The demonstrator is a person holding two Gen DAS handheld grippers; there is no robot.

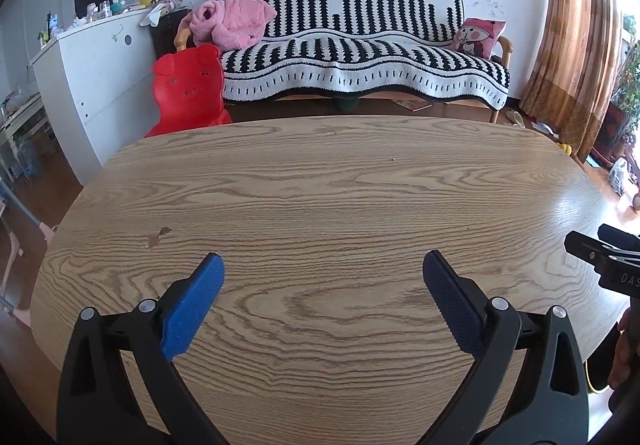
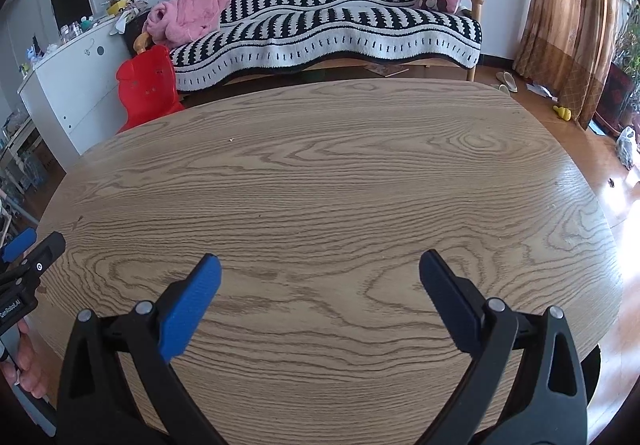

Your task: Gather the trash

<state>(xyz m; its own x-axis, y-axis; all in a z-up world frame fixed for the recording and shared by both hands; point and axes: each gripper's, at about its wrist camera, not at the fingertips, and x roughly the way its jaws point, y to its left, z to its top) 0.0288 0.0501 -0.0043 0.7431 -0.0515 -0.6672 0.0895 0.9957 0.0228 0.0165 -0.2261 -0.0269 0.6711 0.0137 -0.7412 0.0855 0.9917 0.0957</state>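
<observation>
Two grippers hover over the wooden table [image 1: 320, 173], side by side: the left gripper [image 1: 323, 265] and the right gripper [image 2: 320, 265], both with jaws spread wide and holding nothing. I cannot make out any trash, apart perhaps from a tiny crumb [image 2: 231, 140] on the table, well ahead of the right gripper.

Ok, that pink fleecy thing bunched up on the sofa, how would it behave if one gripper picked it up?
The pink garment is crumpled in soft folds, so it is probably floppy and would sag and unfold from a single pinch. Its fluffy surface suggests it is light and not slippery against the blue pads. Draped over the sofa arm, it could drag rather than lift cleanly.
</observation>
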